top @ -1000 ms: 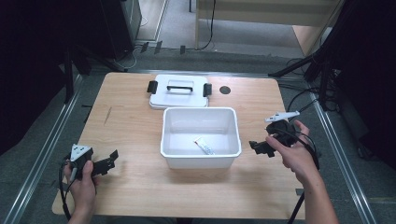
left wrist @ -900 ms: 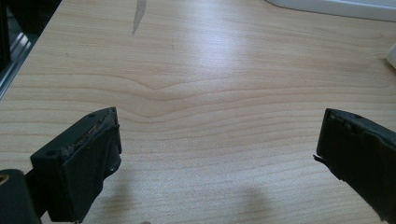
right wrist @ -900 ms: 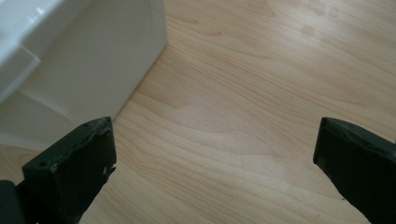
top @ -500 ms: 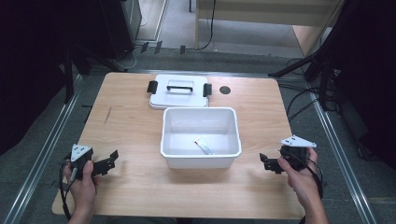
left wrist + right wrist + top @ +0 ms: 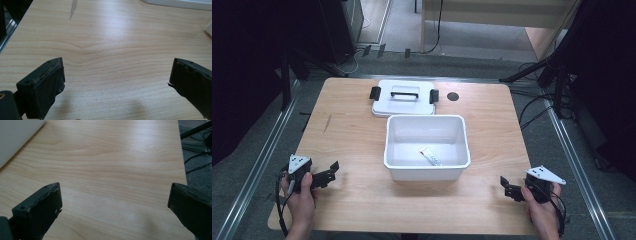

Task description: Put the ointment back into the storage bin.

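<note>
Tube: a small white tube (image 5: 430, 156) lies flat on the floor of my white rectangular plastic bin (image 5: 427, 169); its long axis runs from 10 to 4 o'clock
Bin: mid-table on the pale wooden table (image 5: 352, 135)
Lid: white lid with black clips and handle (image 5: 404, 98) just beyond the bin at 12 o'clock
Left claw: my left gripper (image 5: 326, 175) (image 5: 116, 82) sits low at 8 o'clock, jaws wide apart, empty, aimed at 3 o'clock
Right claw: my right gripper (image 5: 510, 189) (image 5: 115, 205) at 4 o'clock near the front edge; jaws spread, empty, aimed at 9 o'clock
</note>
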A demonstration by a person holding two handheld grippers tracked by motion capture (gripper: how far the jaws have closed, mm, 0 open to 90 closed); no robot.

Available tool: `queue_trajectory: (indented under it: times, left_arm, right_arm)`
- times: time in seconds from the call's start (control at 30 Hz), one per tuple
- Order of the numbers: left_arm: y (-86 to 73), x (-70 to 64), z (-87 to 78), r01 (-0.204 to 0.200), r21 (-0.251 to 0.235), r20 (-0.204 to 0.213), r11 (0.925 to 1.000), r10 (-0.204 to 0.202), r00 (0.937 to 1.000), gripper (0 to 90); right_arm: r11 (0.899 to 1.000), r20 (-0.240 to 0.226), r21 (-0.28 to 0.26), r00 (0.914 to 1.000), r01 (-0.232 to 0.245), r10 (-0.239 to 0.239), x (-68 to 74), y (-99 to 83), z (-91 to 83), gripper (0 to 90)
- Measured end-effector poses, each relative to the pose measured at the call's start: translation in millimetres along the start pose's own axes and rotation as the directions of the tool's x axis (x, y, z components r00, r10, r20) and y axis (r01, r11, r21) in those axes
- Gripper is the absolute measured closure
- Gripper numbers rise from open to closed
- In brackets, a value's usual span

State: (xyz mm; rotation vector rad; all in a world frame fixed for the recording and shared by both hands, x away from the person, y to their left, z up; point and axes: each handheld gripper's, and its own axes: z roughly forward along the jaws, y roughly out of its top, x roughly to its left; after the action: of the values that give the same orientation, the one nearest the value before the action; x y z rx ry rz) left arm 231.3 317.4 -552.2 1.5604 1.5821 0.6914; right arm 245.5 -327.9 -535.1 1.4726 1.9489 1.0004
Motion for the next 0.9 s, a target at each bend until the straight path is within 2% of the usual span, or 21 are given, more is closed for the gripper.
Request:
queue_trajectory:
  times: [0.07,0.2,0.33,0.5,0.6,0.67,0.9]
  left_arm:
    - [0.0,0.0,0.1,0.002,-0.002,0.001,1.0,-0.002,1.0,0.6]
    - [0.0,-0.2,-0.1,-0.003,0.0,-0.001,1.0,0.003,1.0,0.6]
    - [-0.2,-0.5,-0.3,-0.004,0.001,0.003,1.0,0.004,1.0,0.6]
    - [-0.2,0.6,-0.3,0.004,0.001,0.013,1.0,-0.004,0.9999,0.6]
    - [-0.1,0.8,0.0,0.005,0.004,0.015,1.0,-0.005,0.9999,0.6]
    - [0.0,0.6,0.1,0.001,0.008,0.015,1.0,-0.001,0.9999,0.6]
    - [0.0,0.8,0.0,0.001,0.008,0.015,1.0,-0.001,0.9999,0.6]
  right_arm:
    - [1.0,0.006,-0.014,1.0,-0.003,0.003,-2.8,-5.3,-2.8,0.0]
    - [0.998,0.012,-0.043,0.9991,-0.041,0.041,-9.8,-17.0,-9.7,0.0]
    - [0.997,0.02,-0.053,0.9982,-0.056,0.057,-16.4,-24.4,-17.1,0.0]
    - [0.991,0.03,-0.094,0.9943,-0.099,0.102,-25.8,-31.7,-24.9,0.0]
    - [0.985,0.017,-0.125,0.9925,-0.118,0.121,-29.0,-32.7,-26.0,0.0]
    - [0.984,0.034,-0.134,0.992,-0.116,0.122,-31.0,-31.7,-24.8,0.0]
    - [0.981,0.036,-0.138,0.9893,-0.135,0.141,-33.3,-30.2,-23.2,0.0]
